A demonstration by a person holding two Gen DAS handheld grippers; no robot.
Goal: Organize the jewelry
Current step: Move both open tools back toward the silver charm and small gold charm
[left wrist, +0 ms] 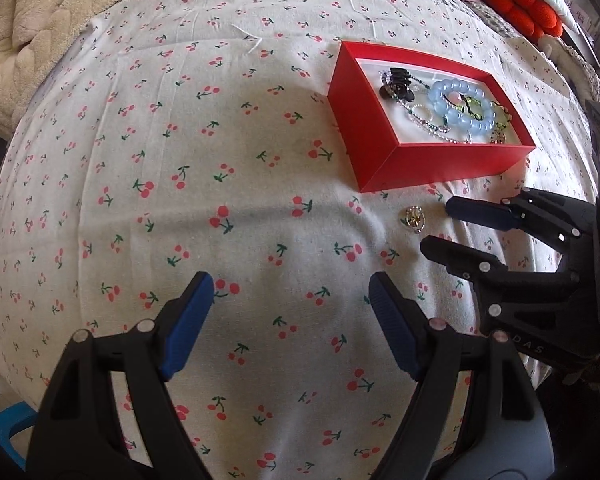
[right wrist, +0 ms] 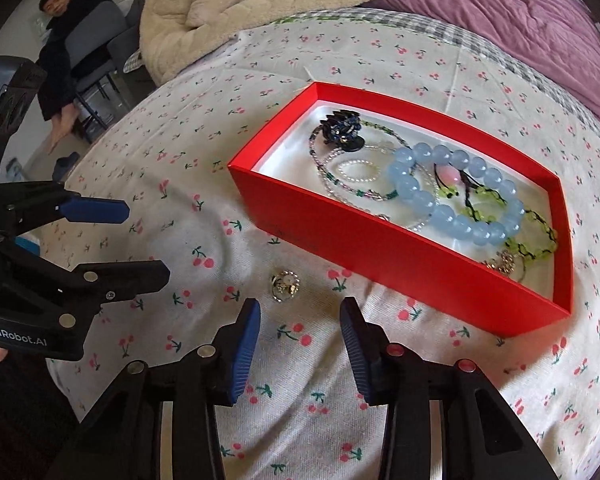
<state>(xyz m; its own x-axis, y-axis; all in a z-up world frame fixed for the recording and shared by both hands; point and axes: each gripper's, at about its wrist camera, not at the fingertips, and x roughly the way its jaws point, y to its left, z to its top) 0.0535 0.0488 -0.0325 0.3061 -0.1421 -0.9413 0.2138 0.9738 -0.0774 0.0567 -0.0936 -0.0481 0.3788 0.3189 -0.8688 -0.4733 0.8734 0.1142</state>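
A bedroom at home. The work surface is a bed under a cherry-print sheet (right wrist: 340, 360), with a cream blanket (right wrist: 204, 4) and purple quilt (right wrist: 520, 12) bunched at its far side. A person (right wrist: 60, 52) sits on a chair beyond.

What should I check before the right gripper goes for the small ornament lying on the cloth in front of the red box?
1. Right gripper empty, pads apart: ok.
2. Ornament loose on the cherry-print cloth, outside the red box: ok.
3. Ornament lined up with the gap between the right fingers: ok, just ahead of the tips, slightly left of centre.
4. Left gripper clear of the ornament: ok, open and off to the side.
5. Free room in the box beside the blue bead bracelet: ok, white floor bare at the near-left end.
6. Pads can grip so small a piece: cannot tell.
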